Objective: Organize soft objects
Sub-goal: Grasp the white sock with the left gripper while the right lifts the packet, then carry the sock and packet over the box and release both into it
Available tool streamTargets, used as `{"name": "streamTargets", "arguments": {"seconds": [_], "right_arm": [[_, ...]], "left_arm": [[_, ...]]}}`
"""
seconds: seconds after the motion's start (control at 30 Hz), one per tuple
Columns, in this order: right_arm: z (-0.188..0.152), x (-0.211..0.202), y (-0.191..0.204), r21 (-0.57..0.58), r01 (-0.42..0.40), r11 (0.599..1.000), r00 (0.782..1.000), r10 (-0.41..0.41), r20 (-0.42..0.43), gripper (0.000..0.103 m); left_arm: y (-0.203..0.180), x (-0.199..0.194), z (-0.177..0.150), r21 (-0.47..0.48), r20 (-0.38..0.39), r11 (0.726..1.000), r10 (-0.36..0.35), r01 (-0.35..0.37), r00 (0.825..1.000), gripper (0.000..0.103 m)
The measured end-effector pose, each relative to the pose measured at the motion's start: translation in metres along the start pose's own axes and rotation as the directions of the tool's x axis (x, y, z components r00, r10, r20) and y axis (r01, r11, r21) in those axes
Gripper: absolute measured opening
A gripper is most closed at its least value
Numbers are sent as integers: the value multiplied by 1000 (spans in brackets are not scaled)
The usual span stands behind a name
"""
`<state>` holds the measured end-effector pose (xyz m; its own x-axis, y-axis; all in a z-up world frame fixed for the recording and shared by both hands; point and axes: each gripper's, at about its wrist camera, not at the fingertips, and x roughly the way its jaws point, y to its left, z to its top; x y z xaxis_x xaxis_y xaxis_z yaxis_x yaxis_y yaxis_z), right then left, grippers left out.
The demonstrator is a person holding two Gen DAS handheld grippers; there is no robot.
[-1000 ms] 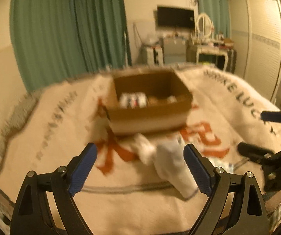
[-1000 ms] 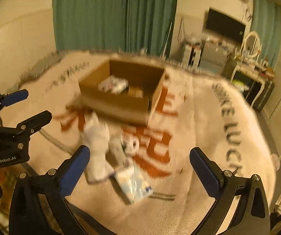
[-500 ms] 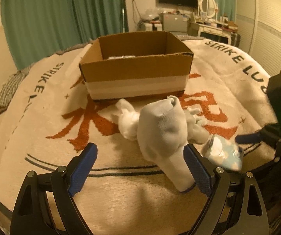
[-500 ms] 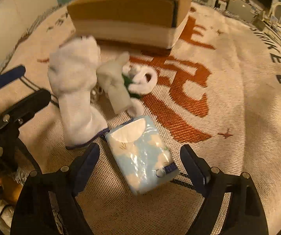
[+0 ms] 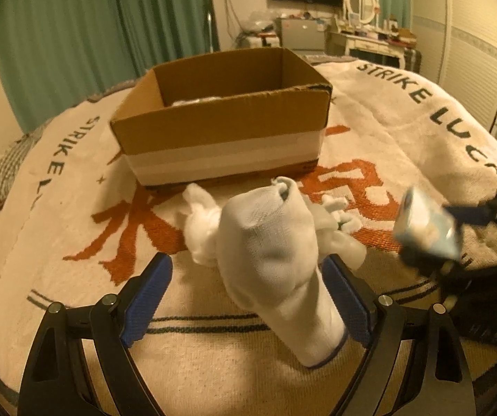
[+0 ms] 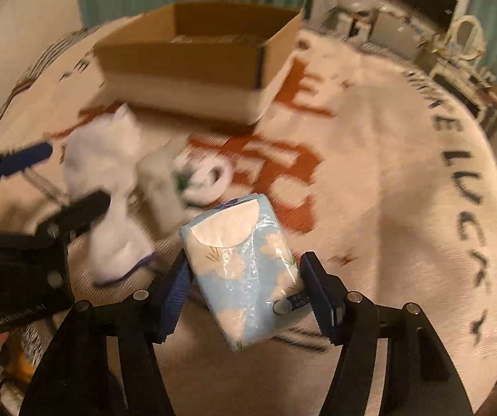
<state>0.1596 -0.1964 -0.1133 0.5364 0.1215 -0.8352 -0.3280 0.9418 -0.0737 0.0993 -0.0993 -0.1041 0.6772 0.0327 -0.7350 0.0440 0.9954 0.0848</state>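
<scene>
My right gripper (image 6: 243, 287) is shut on a light blue tissue pack (image 6: 243, 270) and holds it above the blanket; the pack also shows in the left wrist view (image 5: 427, 234). My left gripper (image 5: 248, 298) is open around a white sock (image 5: 276, 260) that lies on the blanket, its right finger (image 5: 347, 303) against the sock. A small pile of white socks (image 5: 203, 228) lies just behind it. An open cardboard box (image 5: 224, 121) stands further back with some items inside; it also shows in the right wrist view (image 6: 193, 59).
A cream blanket with orange characters and dark lettering (image 5: 432, 111) covers the bed. Green curtains (image 5: 92, 27), a TV and a dresser stand at the far wall. My left gripper shows at the left of the right wrist view (image 6: 33, 187).
My right gripper has closed on the tissue pack and lifted it off the blanket. My left gripper has moved slightly closer to the white sock.
</scene>
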Motion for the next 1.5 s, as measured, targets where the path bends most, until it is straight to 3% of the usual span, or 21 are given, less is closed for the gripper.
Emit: {"name": "streamTargets", "arguments": {"seconds": [0.13, 0.2, 0.27, 0.37, 0.4, 0.53, 0.77, 0.9, 1.13, 1.33, 1.5], "right_arm": [[13, -3, -17, 31, 39, 999, 998, -40, 39, 63], [17, -3, -22, 38, 35, 999, 998, -37, 47, 63], [17, -3, -24, 41, 26, 999, 998, -28, 52, 63], [15, -4, -23, 44, 2, 999, 998, -4, 56, 63], [13, -5, -23, 49, -24, 999, 998, 21, 62, 63], [13, -13, -20, 55, -53, 997, 995, 48, 89, 63], [13, -49, -5, 58, -62, 996, 987, 52, 152, 63], [14, -82, 7, 36, -82, 996, 972, 72, 225, 63], [30, -136, 30, 13, -57, 998, 943, 49, 329, 63], [70, -162, 44, -14, -56, 998, 915, 57, 399, 63], [119, -158, 41, -8, -87, 996, 889, 81, 451, 63]], "left_arm": [[-4, 11, 7, -1, -5, 1000, -13, 13, 1000, 88], [-7, 20, 9, 8, -6, 1000, 21, -21, 1000, 88], [-7, 25, 9, 1, -6, 1000, 10, -10, 1000, 86], [-6, 24, 7, 20, 3, 999, -26, 26, 1000, 72], [-7, 22, 6, 31, -1, 999, -38, 38, 999, 61], [-7, 13, 5, 58, -12, 996, -65, 66, 998, 51], [-1, -27, 3, 69, 41, 993, -95, 92, 995, 49], [12, -66, 3, 73, 96, 988, -141, 134, 985, 49], [42, -125, 20, 87, 226, 990, -131, 114, 965, 49], [67, -132, 56, 82, 280, 991, -121, 102, 952, 49], [89, -118, 91, 53, 313, 996, -85, 72, 946, 49]]}}
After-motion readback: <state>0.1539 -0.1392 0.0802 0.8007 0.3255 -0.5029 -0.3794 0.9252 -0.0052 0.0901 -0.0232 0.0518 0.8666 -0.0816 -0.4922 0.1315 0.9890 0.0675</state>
